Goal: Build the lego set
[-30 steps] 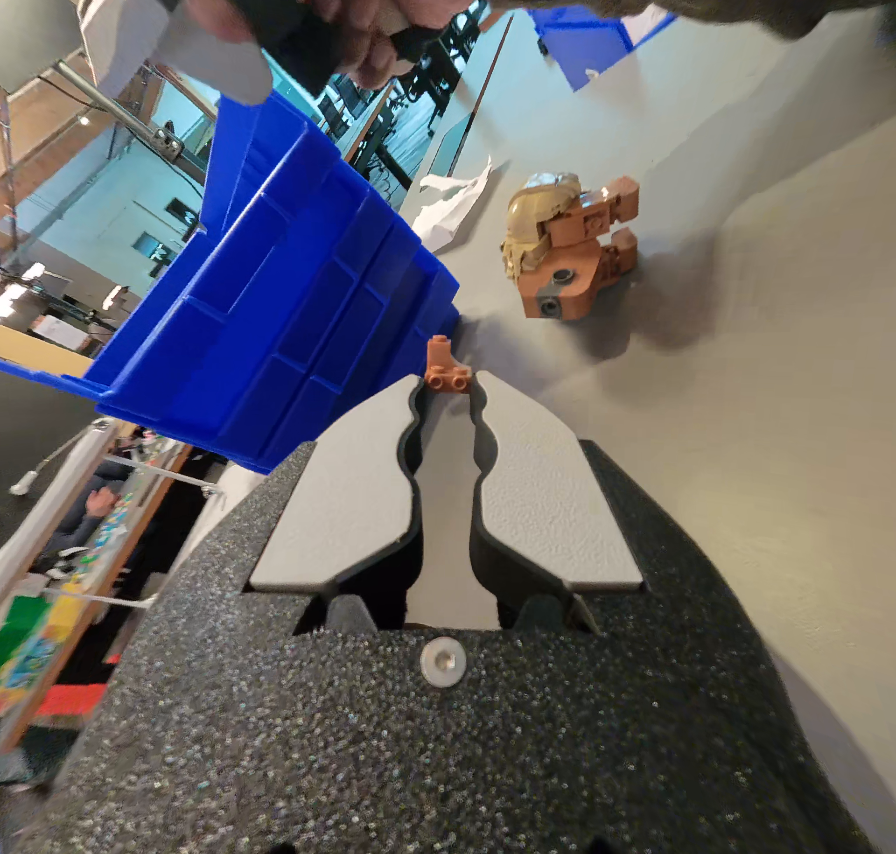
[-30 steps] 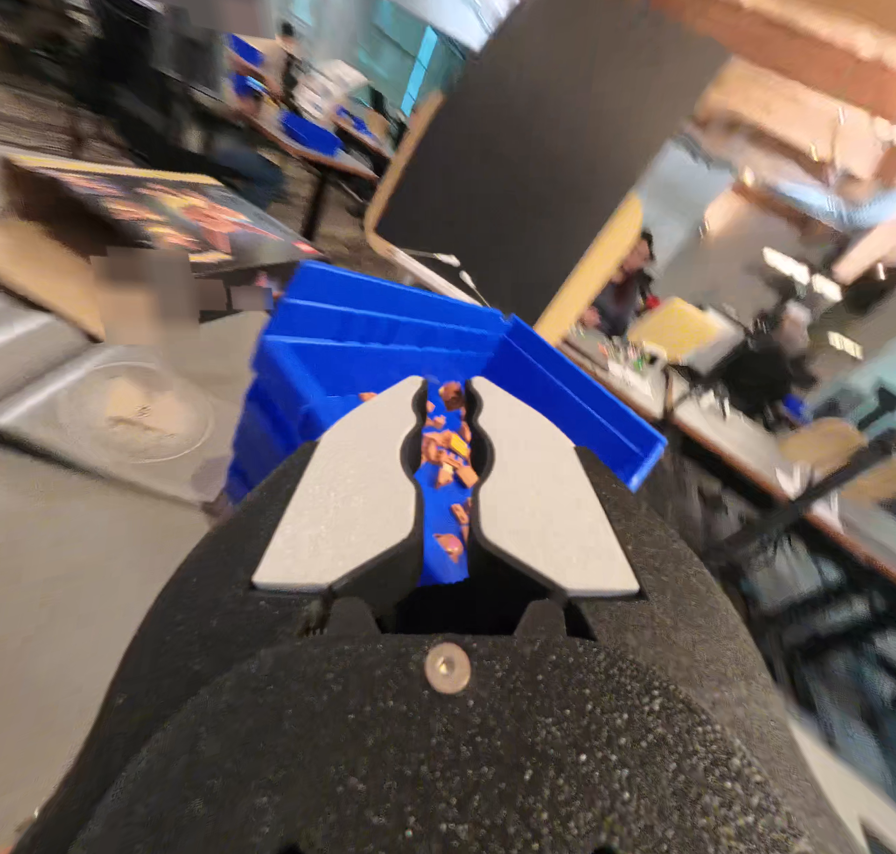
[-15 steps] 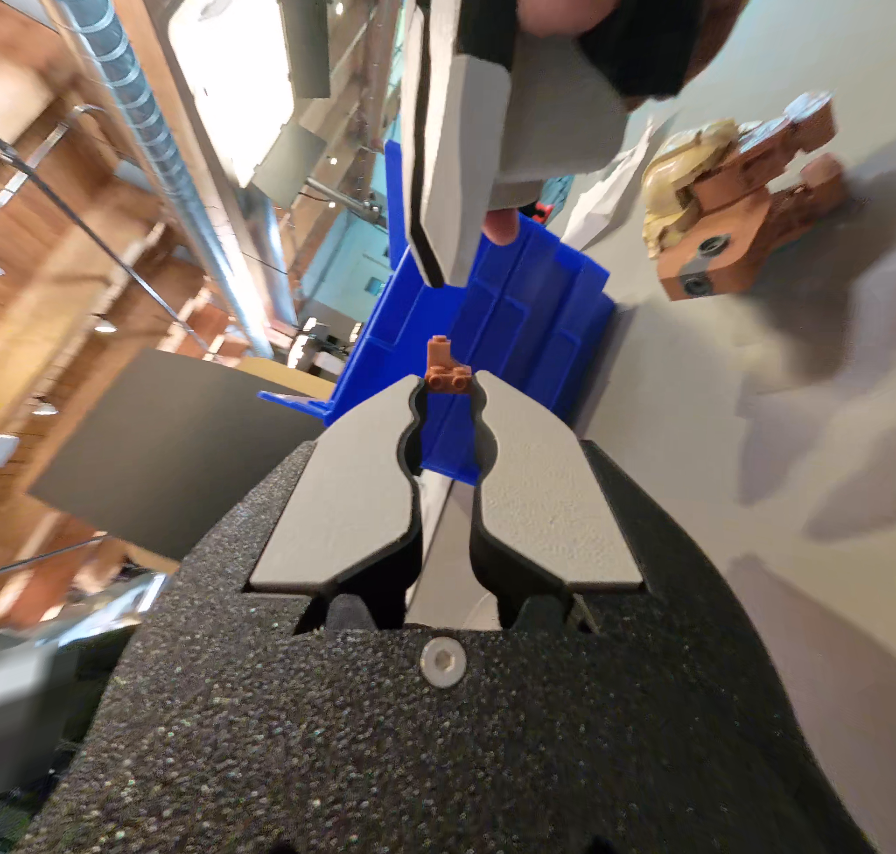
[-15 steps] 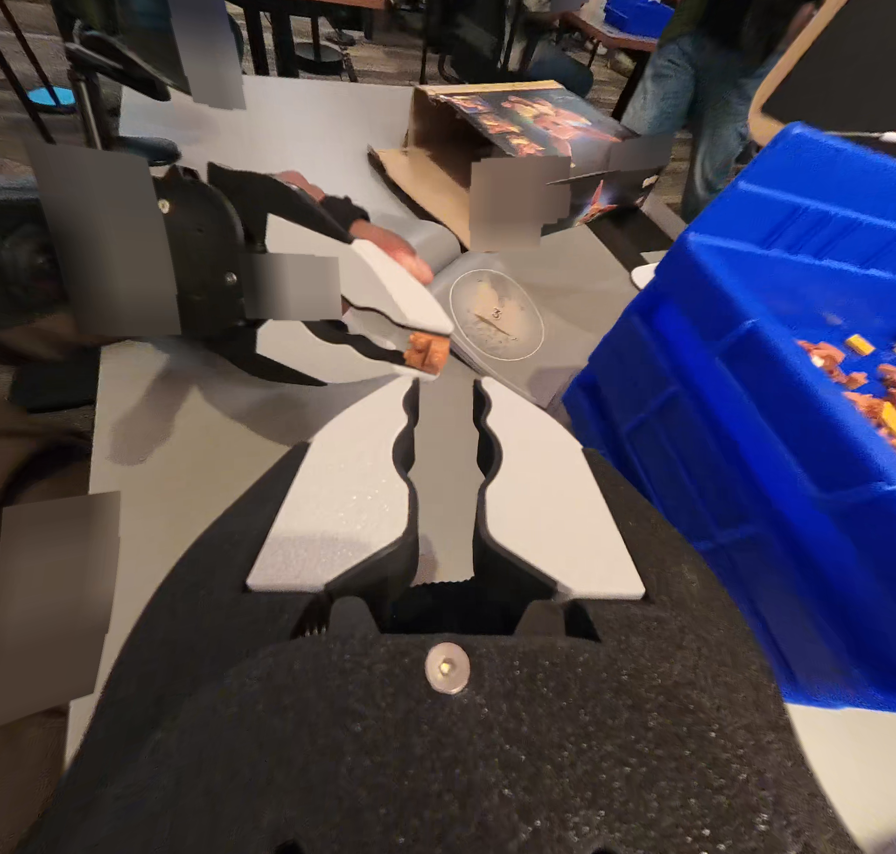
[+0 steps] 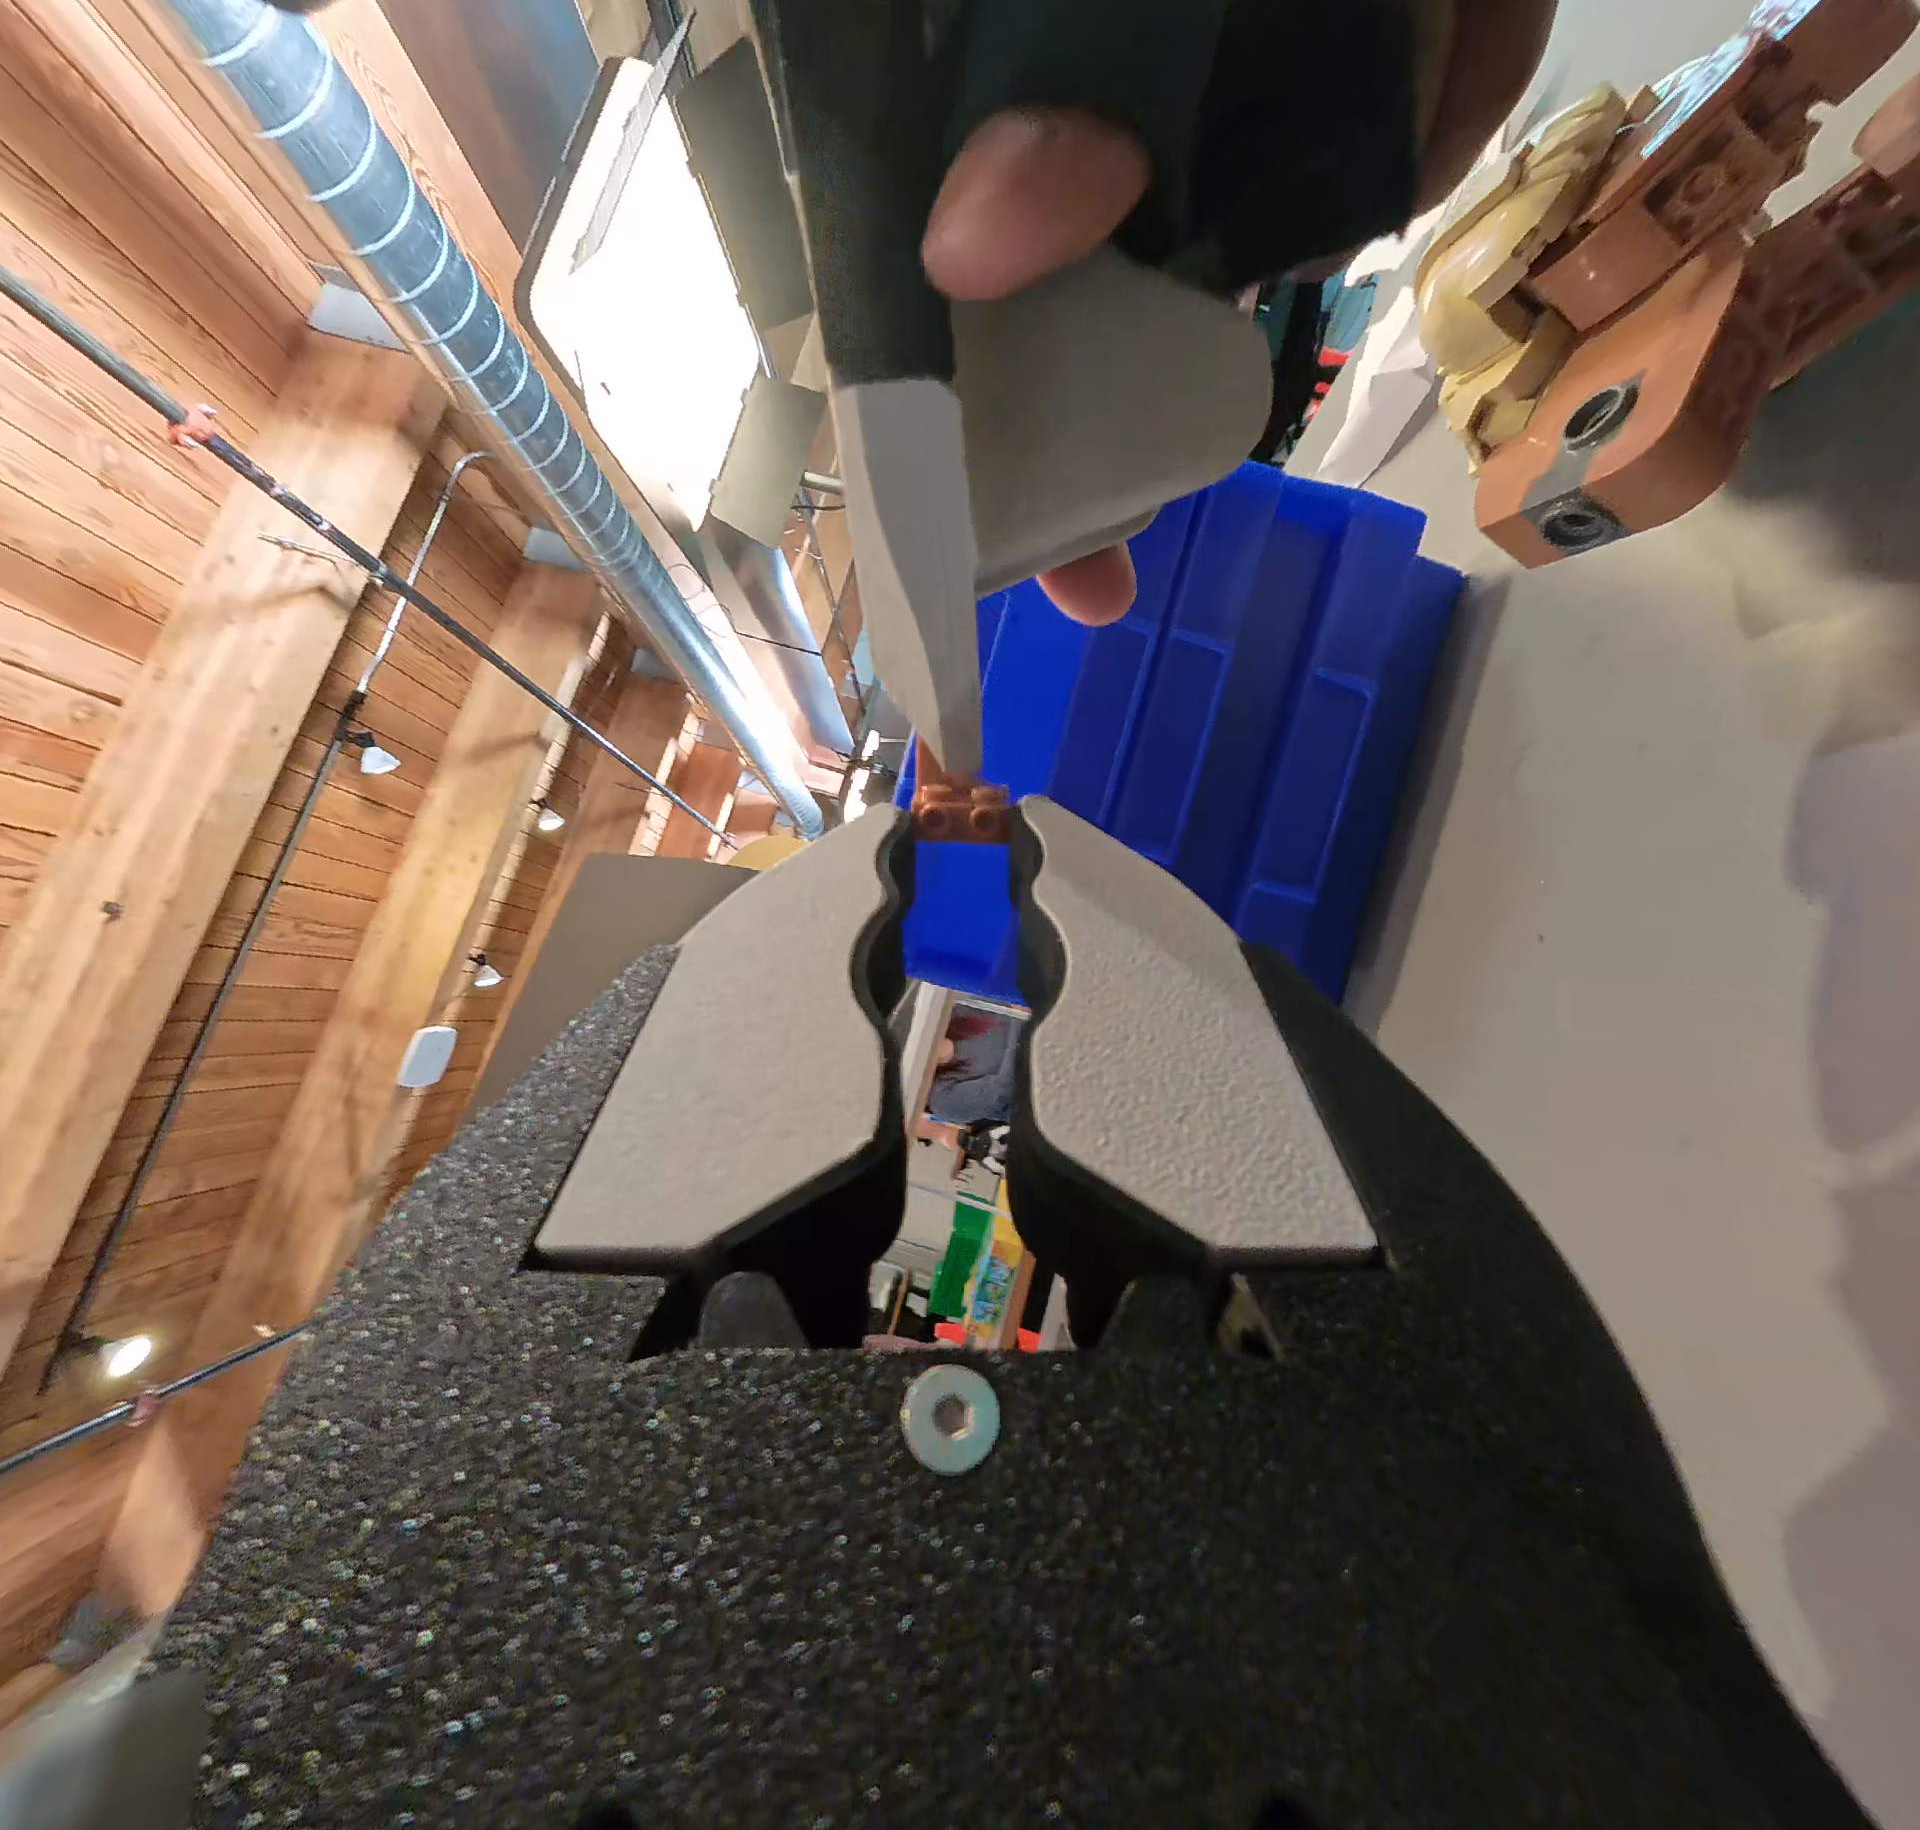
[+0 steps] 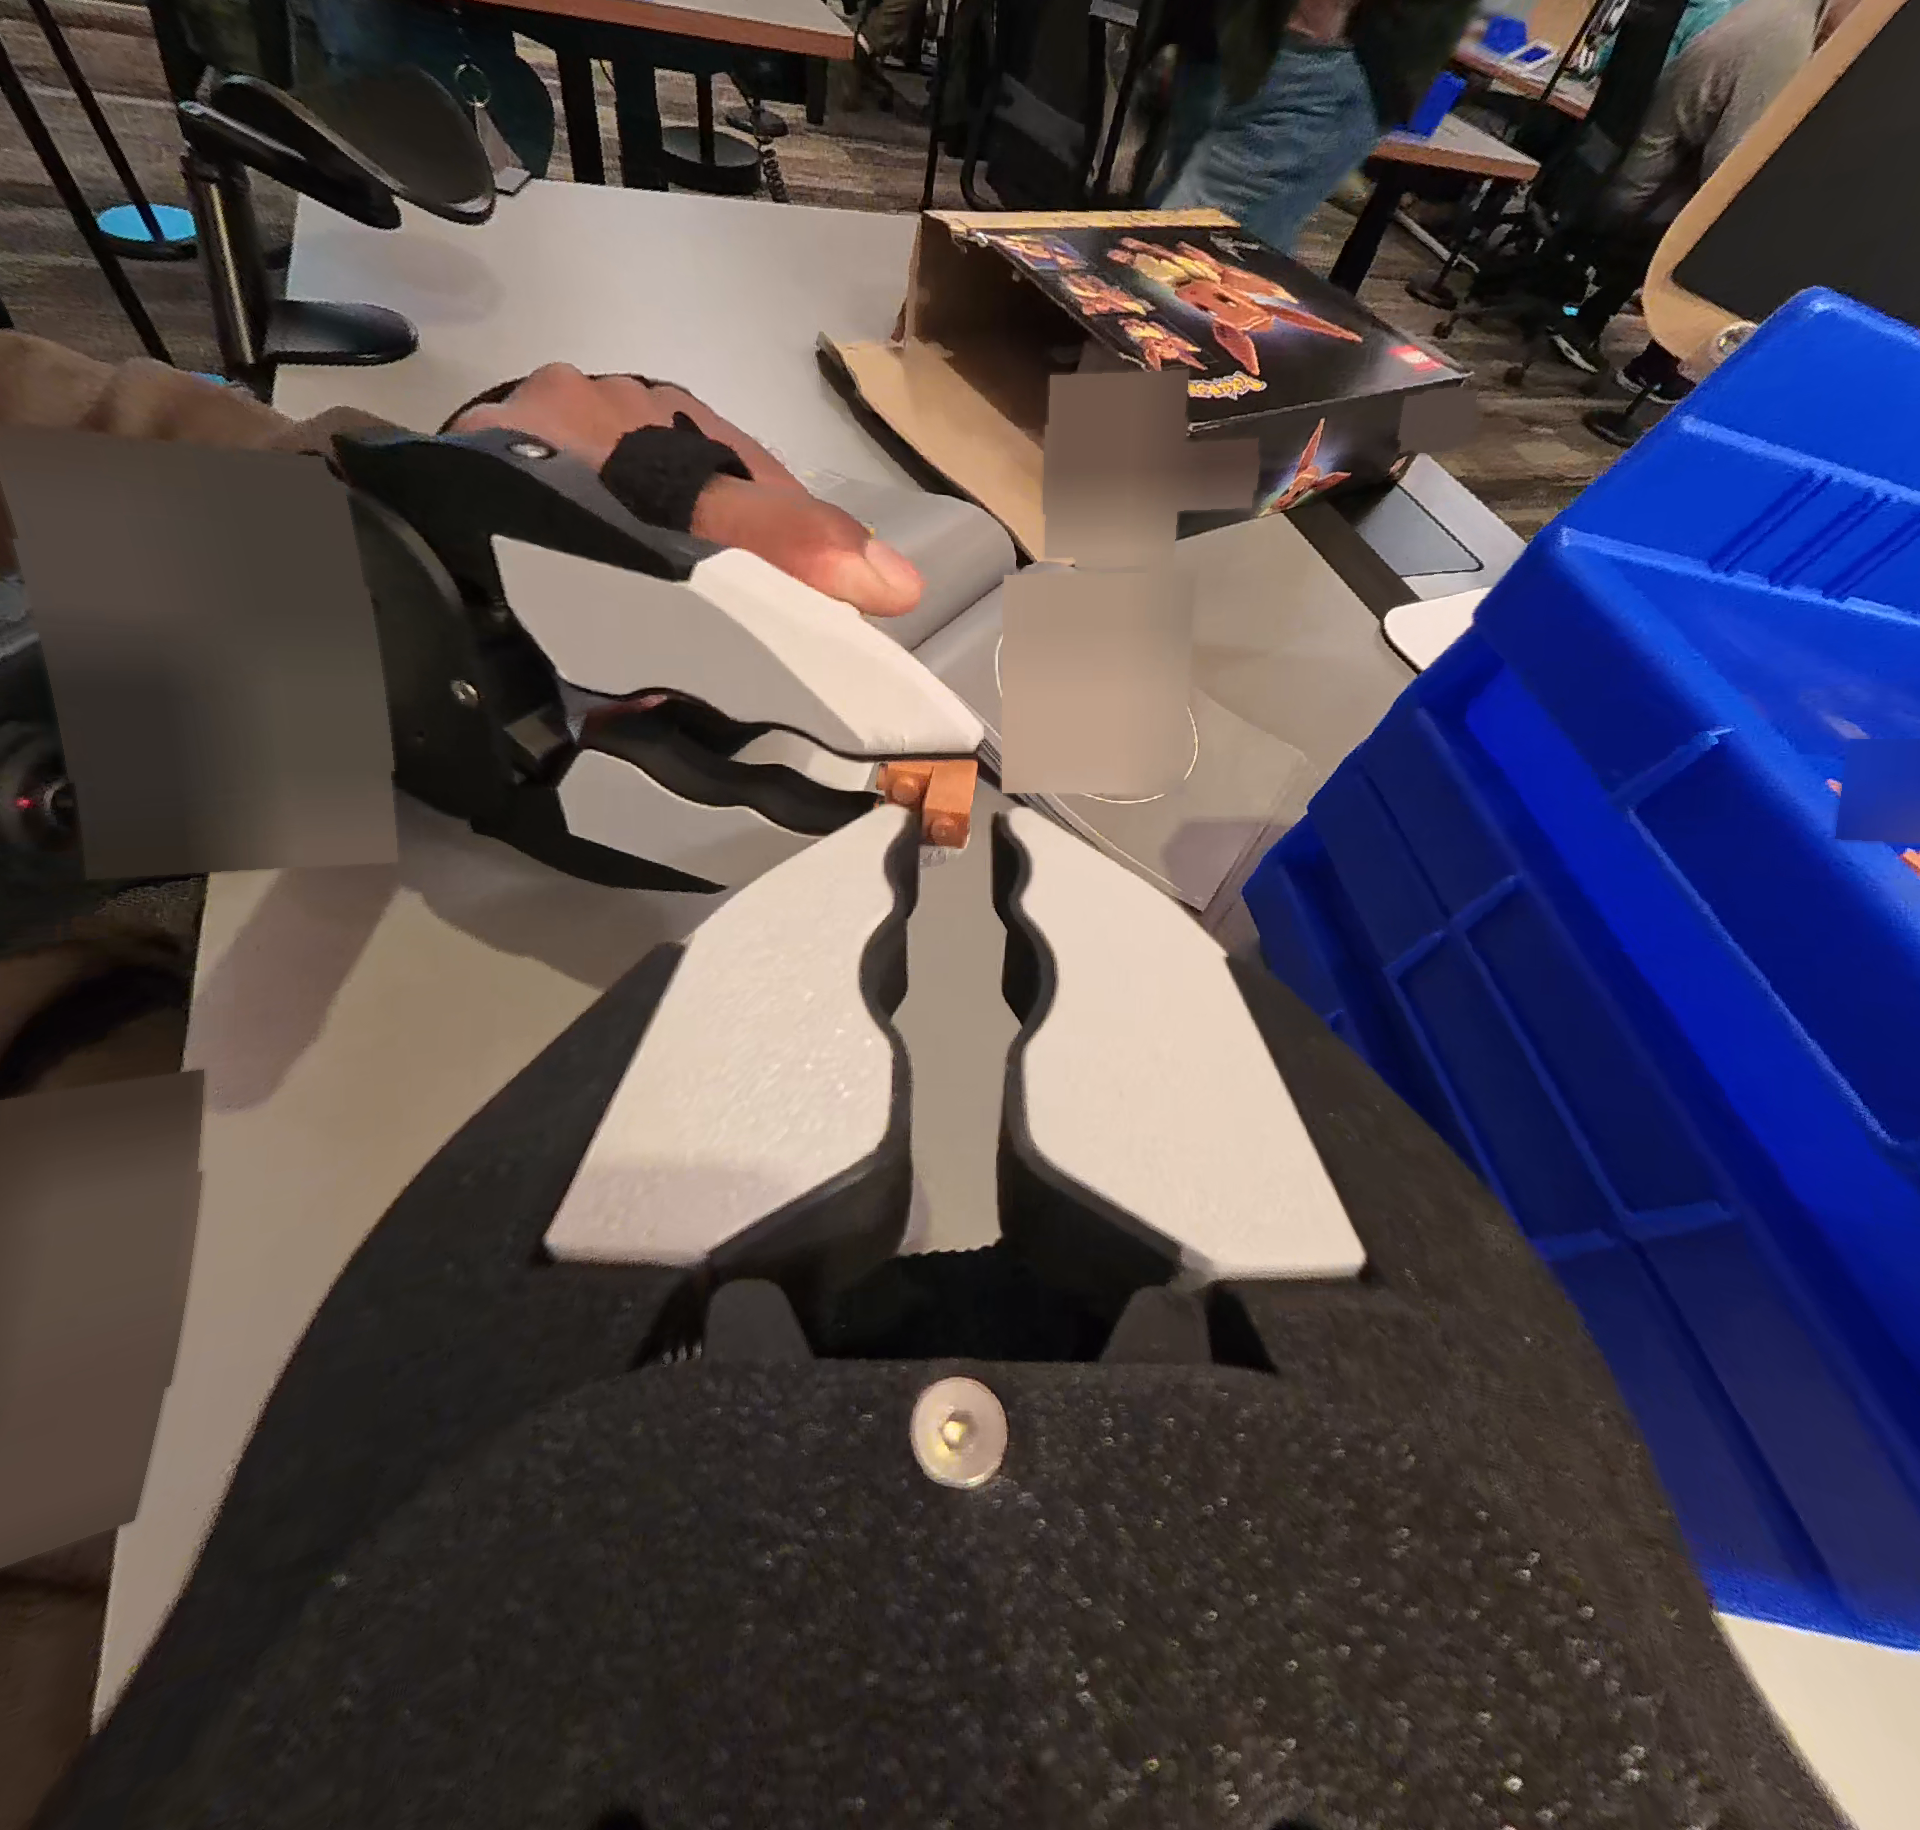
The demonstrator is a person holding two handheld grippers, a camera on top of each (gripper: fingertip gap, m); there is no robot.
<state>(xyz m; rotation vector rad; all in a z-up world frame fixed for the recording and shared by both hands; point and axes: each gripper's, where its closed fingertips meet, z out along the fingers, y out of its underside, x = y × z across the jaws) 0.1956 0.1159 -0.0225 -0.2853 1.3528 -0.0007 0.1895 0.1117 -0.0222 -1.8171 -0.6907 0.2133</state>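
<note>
My left gripper (image 5: pixel 961 830) is shut on a small orange-brown lego bracket piece (image 5: pixel 961 812), held in the air at its fingertips. The same piece (image 6: pixel 935 793) shows in the right wrist view, held by the left gripper (image 6: pixel 920 772), which reaches in from the left. My right gripper (image 6: pixel 948 830) has its fingers a narrow gap apart, with the lower part of the piece between the tips. In the left wrist view the right gripper's fingers (image 5: pixel 925 637) come down from above onto the piece. A part-built brown and tan lego model (image 5: pixel 1621 326) lies on the grey table.
A blue bin (image 6: pixel 1621 845) with loose pieces stands at the right, also seen behind the piece (image 5: pixel 1247 741). The opened lego box (image 6: pixel 1164 315) and an instruction booklet (image 6: pixel 1226 793) lie on the grey table (image 6: pixel 436 959) beyond the grippers. People and other desks are in the background. Left and right tips are no more than a few centimetres apart.
My right gripper swung away from the blue bin and moved up to the left gripper. Its fingertips now sit around the piece and the gap has narrowed. The left gripper kept hold and tilted upward.
</note>
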